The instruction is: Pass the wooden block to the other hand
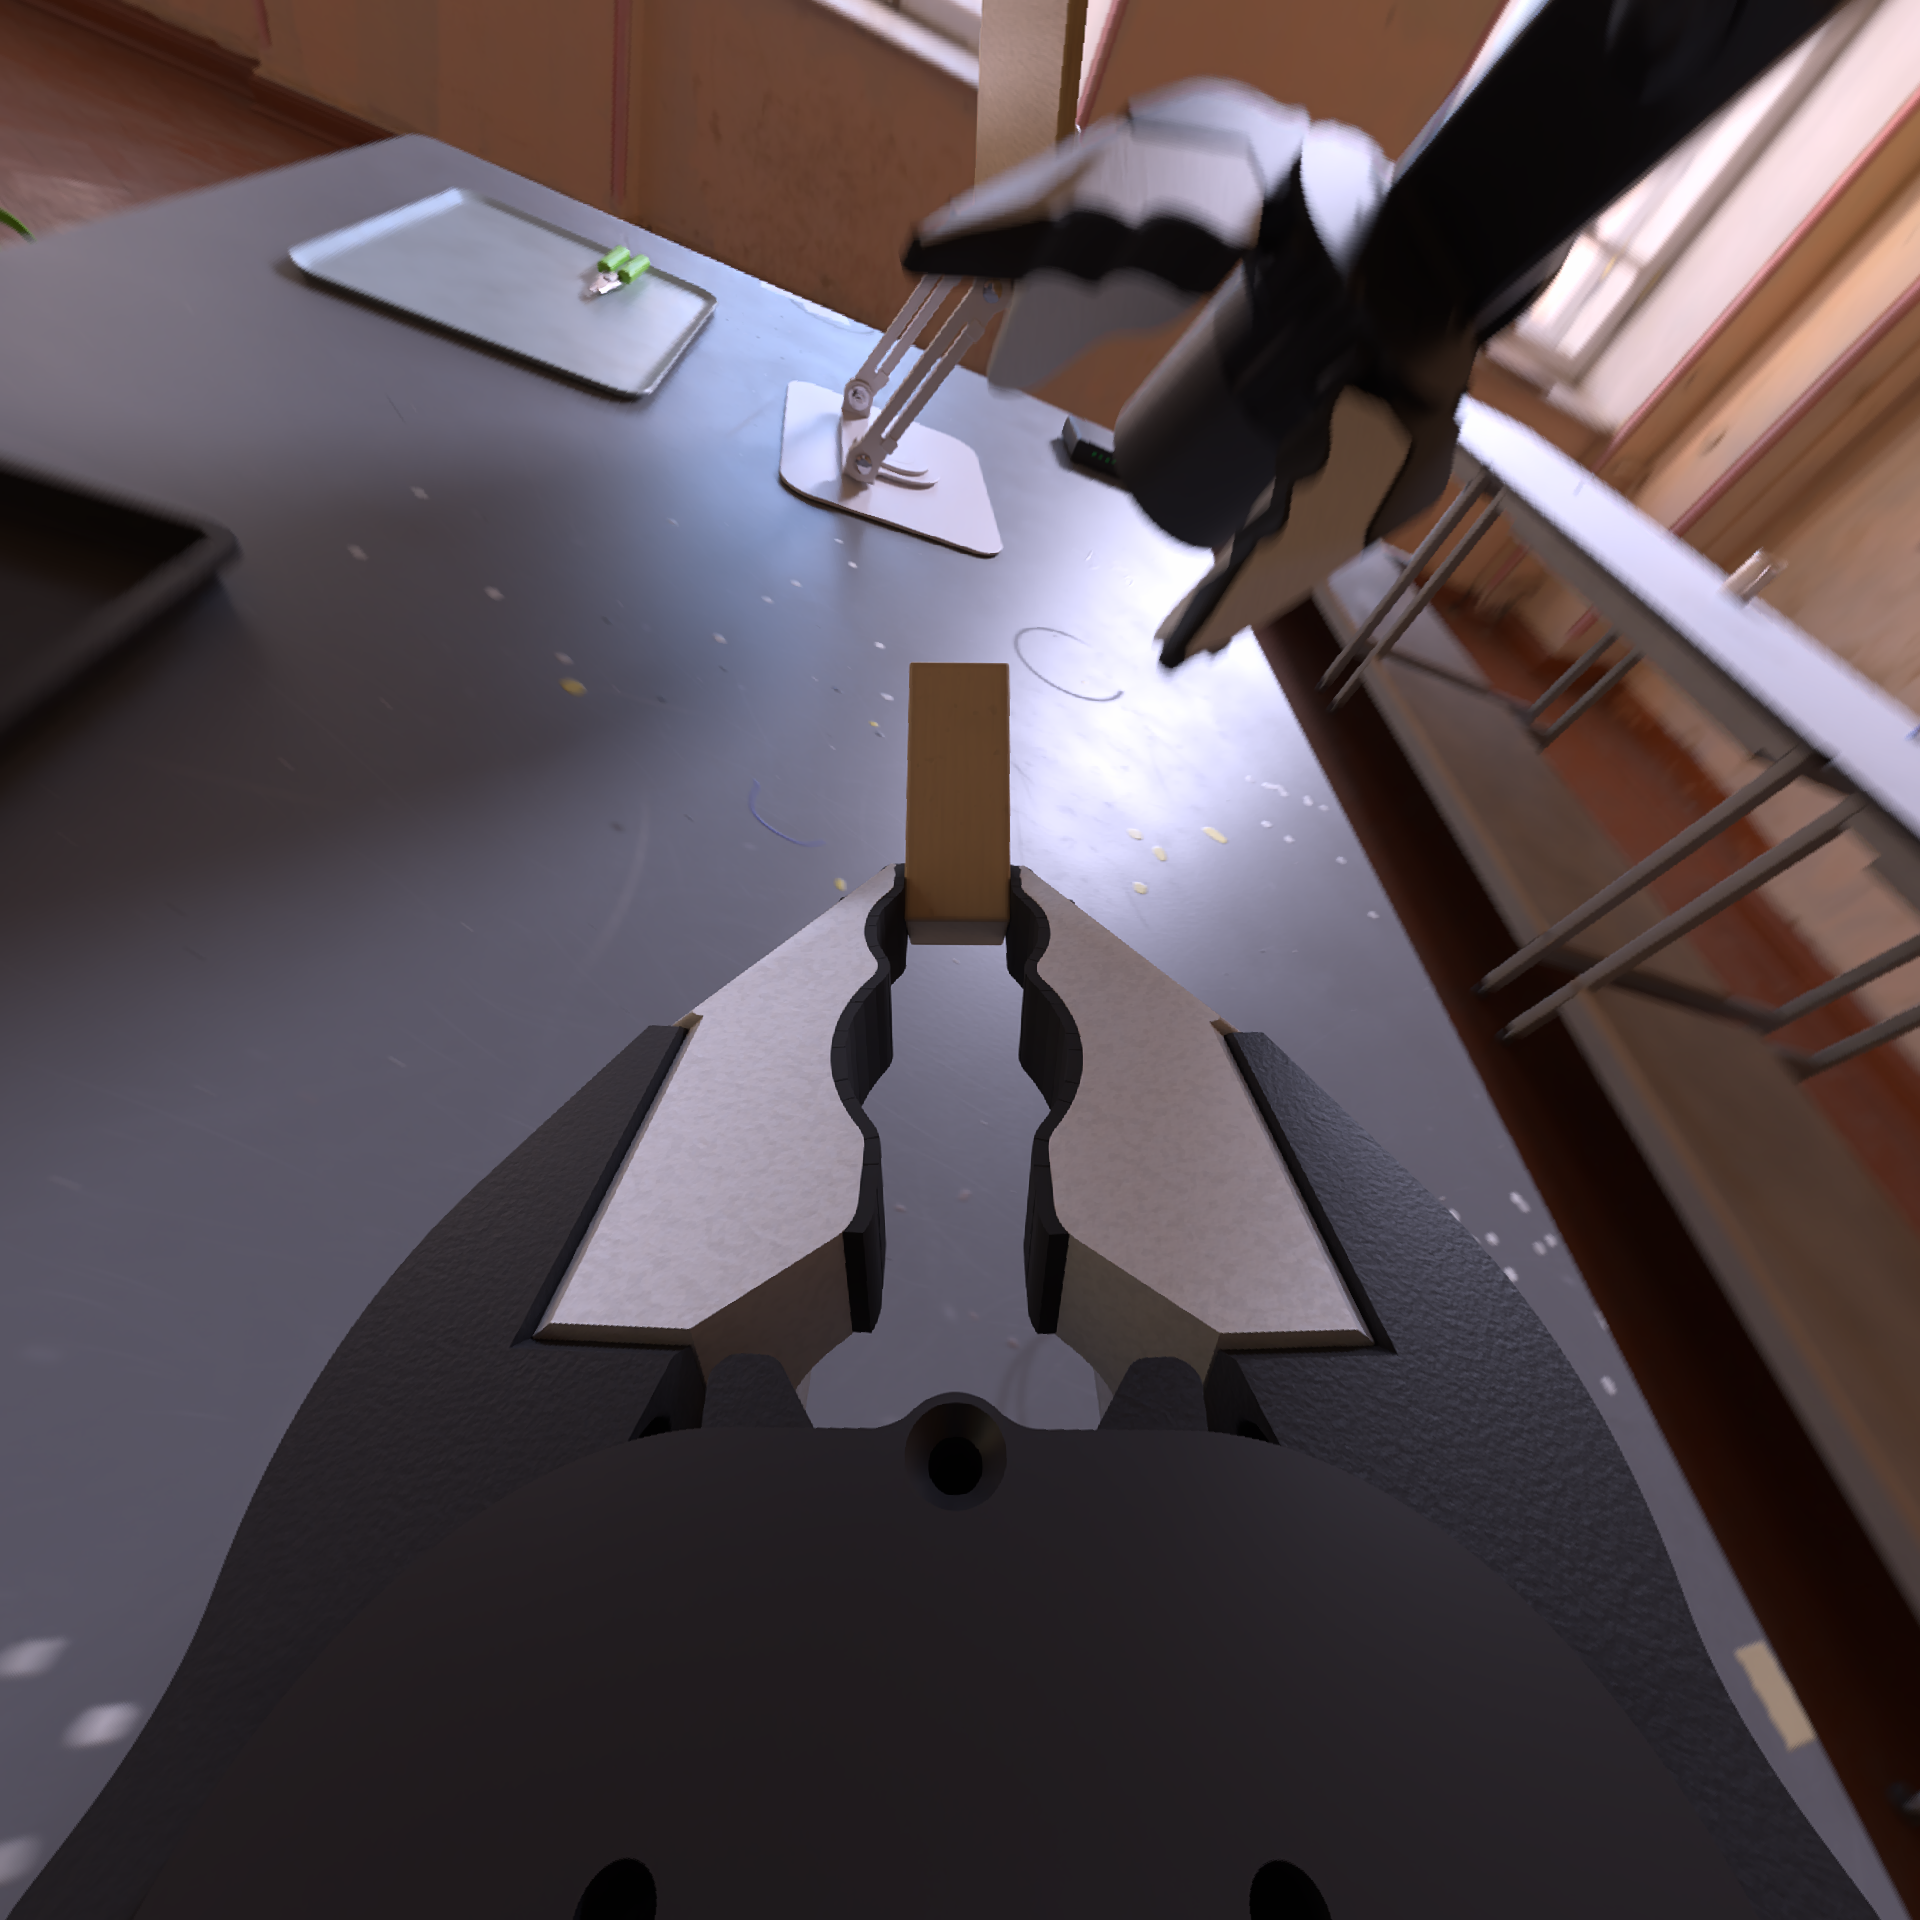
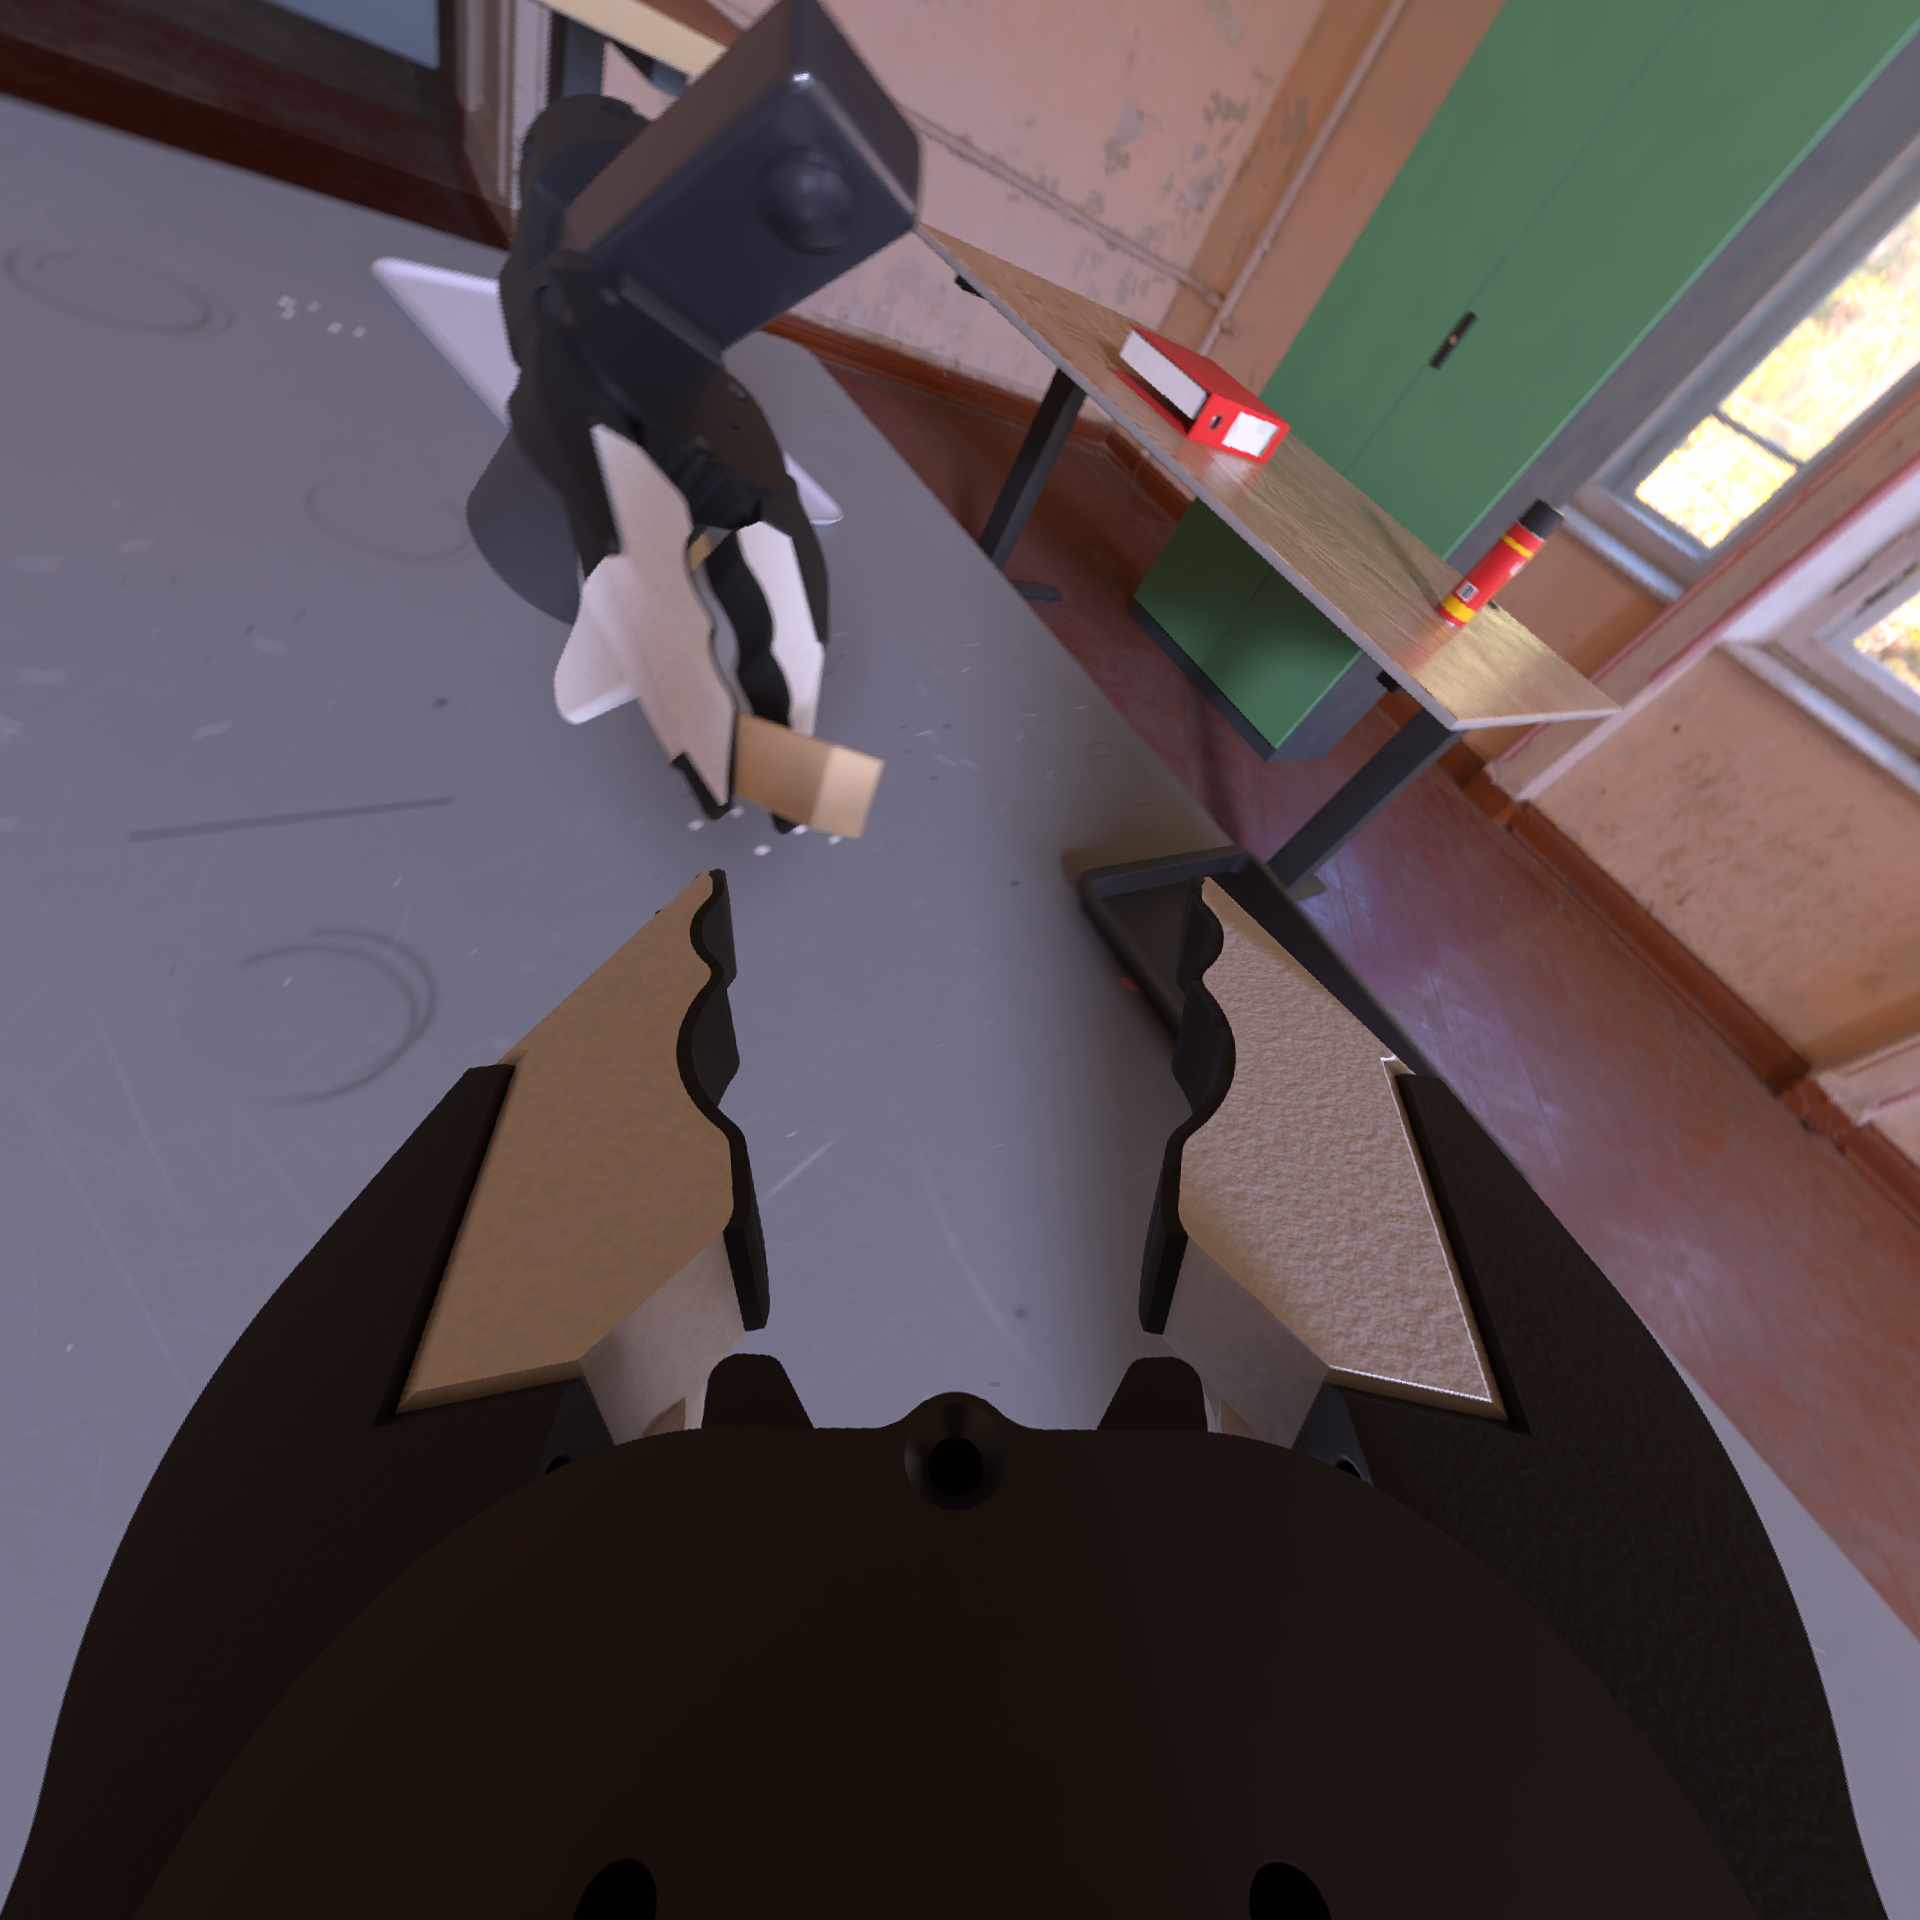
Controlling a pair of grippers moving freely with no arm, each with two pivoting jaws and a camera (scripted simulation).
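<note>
My left gripper (image 1: 957, 902) is shut on the near end of a long tan wooden block (image 1: 957, 795), which sticks out forward past the fingertips, above the grey table (image 1: 416, 831). My right gripper (image 2: 961, 896) is open and empty, a short way from the block. In the right wrist view the left gripper (image 2: 750, 805) hangs ahead of me with the block (image 2: 821, 781) pinched at its tips. In the left wrist view the right gripper (image 1: 1205, 623) shows blurred at the upper right, above and beyond the block.
A metal tray (image 1: 468, 301) with a small green thing (image 1: 629, 265) lies at the far left. A white lamp base (image 1: 894, 488) stands behind the block. A dark tray (image 1: 94, 582) sits at the left edge. A wooden side table (image 2: 1299, 520) carries a red binder (image 2: 1205, 400).
</note>
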